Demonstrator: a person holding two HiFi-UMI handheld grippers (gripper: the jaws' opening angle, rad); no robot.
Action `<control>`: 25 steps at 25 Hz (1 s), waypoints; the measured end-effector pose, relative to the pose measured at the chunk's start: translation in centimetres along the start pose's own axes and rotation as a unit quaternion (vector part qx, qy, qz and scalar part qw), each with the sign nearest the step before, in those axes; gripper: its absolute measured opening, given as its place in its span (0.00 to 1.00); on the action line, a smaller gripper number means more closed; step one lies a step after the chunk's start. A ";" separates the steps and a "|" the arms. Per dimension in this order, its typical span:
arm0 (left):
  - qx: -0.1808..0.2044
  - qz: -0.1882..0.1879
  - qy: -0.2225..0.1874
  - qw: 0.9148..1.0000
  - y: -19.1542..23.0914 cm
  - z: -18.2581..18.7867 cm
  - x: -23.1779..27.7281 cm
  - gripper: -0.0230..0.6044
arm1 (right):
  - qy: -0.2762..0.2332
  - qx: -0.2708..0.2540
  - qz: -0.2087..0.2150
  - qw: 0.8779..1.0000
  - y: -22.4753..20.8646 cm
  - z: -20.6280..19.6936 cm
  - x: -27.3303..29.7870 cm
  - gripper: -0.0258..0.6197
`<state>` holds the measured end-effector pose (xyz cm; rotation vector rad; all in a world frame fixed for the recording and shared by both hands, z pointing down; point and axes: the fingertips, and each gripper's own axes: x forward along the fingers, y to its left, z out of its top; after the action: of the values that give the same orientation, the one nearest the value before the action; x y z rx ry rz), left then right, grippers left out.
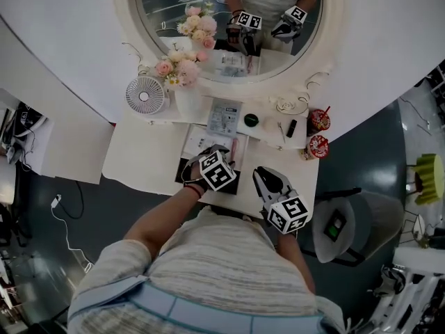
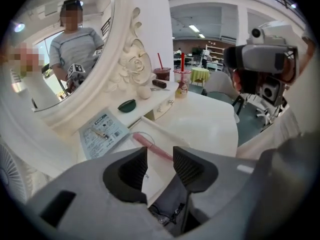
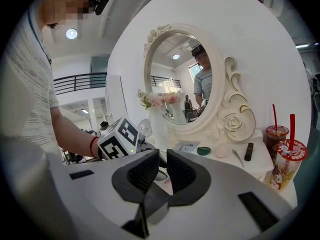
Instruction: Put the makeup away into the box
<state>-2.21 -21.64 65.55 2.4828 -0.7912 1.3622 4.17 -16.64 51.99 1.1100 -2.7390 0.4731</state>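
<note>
A white box (image 1: 197, 139) lies open on the vanity table. A pink makeup stick (image 1: 234, 150) rests in the box (image 2: 159, 127), and in the left gripper view the pink stick (image 2: 150, 145) lies just past the jaw tips. My left gripper (image 1: 221, 153) hangs over the box, tilted down. The left gripper (image 2: 160, 156) is open, with nothing between its pads. My right gripper (image 1: 263, 175) hovers at the table's front right. The right gripper (image 3: 161, 161) has only a narrow gap between its pads and holds nothing.
On the shelf under the mirror lie a printed packet (image 1: 224, 117), a green compact (image 1: 251, 120), tweezers (image 1: 280, 129) and a black lipstick (image 1: 291, 127). Two drink cups (image 1: 318, 132) stand at the right end. A small fan (image 1: 145, 94) and a flower vase (image 1: 186, 97) stand at the left.
</note>
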 end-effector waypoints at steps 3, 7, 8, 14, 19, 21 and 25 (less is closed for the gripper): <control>-0.040 0.011 0.014 0.999 -0.1 -0.1 0.7 0.30 | 0.004 -0.005 0.016 1.000 -0.9 0.3 -0.9 0.06; -0.089 0.033 0.029 0.995 0.2 -0.4 1.6 0.28 | 0.009 -0.006 0.034 0.999 -2.2 0.4 -2.2 0.06; -0.102 0.038 0.030 0.994 0.3 -0.4 1.8 0.27 | 0.010 -0.006 0.038 0.999 -2.5 0.3 -2.4 0.06; -0.161 0.061 0.045 0.984 0.5 -0.4 2.8 0.24 | 0.016 0.000 0.058 0.998 -4.3 -0.4 -3.8 0.06; -0.193 0.070 0.055 0.977 0.5 -0.7 3.3 0.24 | 0.014 0.002 0.072 0.997 -5.3 -0.3 -4.5 0.06; -0.205 0.070 0.054 0.975 0.5 -0.7 3.3 0.23 | 0.012 0.005 0.075 0.997 -5.4 -0.4 -4.8 0.06; -0.226 0.063 0.053 0.971 0.0 -0.4 3.4 0.18 | 0.011 0.007 0.079 0.997 -5.7 -0.4 -5.5 0.06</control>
<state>-1.09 -22.67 68.57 2.0226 -1.1089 1.1767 12.08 -16.81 52.35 0.8902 -2.8204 0.5233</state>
